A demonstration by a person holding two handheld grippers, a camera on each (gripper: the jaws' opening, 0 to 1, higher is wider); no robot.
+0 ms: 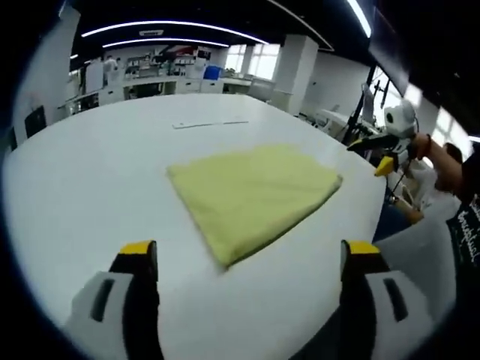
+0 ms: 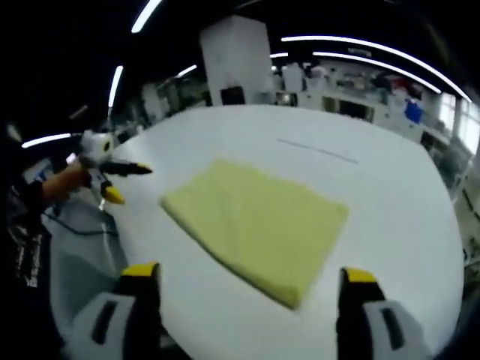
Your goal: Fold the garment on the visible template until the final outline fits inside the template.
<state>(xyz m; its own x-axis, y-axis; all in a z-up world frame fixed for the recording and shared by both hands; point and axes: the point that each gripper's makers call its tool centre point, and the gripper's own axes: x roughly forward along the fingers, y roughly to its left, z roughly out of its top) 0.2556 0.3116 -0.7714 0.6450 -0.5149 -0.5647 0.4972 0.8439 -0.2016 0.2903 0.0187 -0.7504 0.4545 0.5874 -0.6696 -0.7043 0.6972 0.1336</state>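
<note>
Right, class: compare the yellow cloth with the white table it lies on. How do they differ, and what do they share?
The cloth is pale yellow; the table is white. The cloth is a small folded rectangle; the table spreads far wider around it on every side. The cloth looks soft, with layered edges; the table looks hard and smooth. Both lie flat, and both grippers hang open above them, touching neither.

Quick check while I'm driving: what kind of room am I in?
Probably a lab or open workshop: a large white table holding a folded yellow cloth, benches stacked with equipment along the far wall, and strip lights overhead.
</note>
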